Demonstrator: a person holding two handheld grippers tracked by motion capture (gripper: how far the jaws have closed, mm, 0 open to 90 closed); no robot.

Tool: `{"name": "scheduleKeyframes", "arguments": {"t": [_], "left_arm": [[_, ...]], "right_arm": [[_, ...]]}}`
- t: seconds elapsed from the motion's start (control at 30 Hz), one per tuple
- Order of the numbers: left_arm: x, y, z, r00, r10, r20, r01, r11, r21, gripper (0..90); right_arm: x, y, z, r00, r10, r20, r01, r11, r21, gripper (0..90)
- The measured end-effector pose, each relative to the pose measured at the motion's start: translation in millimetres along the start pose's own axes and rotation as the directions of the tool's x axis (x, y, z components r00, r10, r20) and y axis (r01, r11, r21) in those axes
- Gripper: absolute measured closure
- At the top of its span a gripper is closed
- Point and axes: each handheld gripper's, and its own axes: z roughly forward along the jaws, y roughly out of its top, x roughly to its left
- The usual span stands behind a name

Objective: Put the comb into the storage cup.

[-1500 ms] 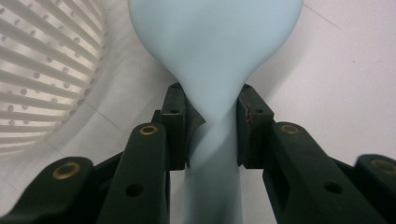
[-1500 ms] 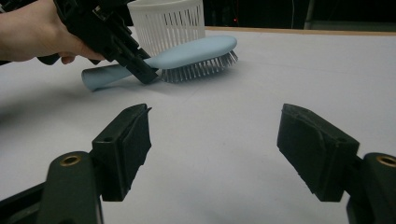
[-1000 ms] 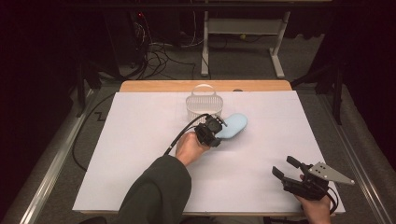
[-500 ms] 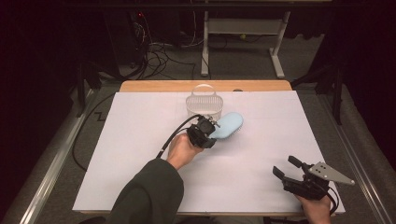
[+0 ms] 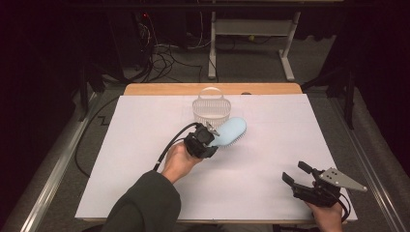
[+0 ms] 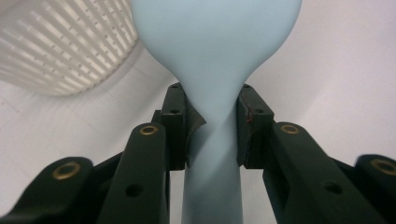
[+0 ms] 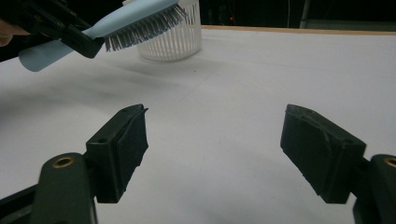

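Observation:
A light blue brush [image 5: 231, 131] hangs just above the white table, bristles down, right in front of a white slatted basket [image 5: 211, 108]. My left gripper [image 5: 209, 140] is shut on its narrow handle. In the left gripper view the jaws of that gripper [image 6: 212, 123] press both sides of the brush [image 6: 215, 42], and the basket [image 6: 60, 46] is at the upper left. My right gripper [image 5: 296, 173] rests open near the table's front right corner. In the right gripper view it [image 7: 215, 149] holds nothing, and the brush [image 7: 135, 18] and the basket [image 7: 177, 42] are farther off.
A white sheet [image 5: 270, 145] covers the table, with a wooden strip [image 5: 145, 89] along the far edge. Beyond it are cables [image 5: 159, 58] on the floor and a desk frame [image 5: 285, 53]. Metal rails [image 5: 53, 169] run along both sides.
My left gripper has carried the brush a little to the left and toward me, still beside the basket. The right gripper has stayed where it was.

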Motion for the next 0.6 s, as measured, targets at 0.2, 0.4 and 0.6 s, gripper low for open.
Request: {"name": "scheduleKeyframes", "arguments": {"t": [0.2, 0.4, 0.6], "left_arm": [[-0.3, -15.7, -14.8, 0.9999, -0.012, -0.008, 0.012, 0.9998, -0.018, 69.3], [-2.1, -31.2, -28.3, 0.9994, -0.011, -0.032, 0.01, 0.999, -0.043, 69.3], [-7.2, -47.5, -41.4, 0.9994, -0.011, -0.033, 0.009, 0.9974, -0.072, 69.3]], "right_arm": [[0.7, 0.1, 0.0, 1.0, -0.001, -0.002, 0.001, 1.0, 0.0, 23.6], [2.6, 0.5, 1.0, 1.0, -0.006, -0.003, 0.006, 1.0, 0.002, 23.6], [4.3, 1.0, 2.2, 0.9998, -0.017, -0.008, 0.017, 1.0, 0.007, 23.6]]}}
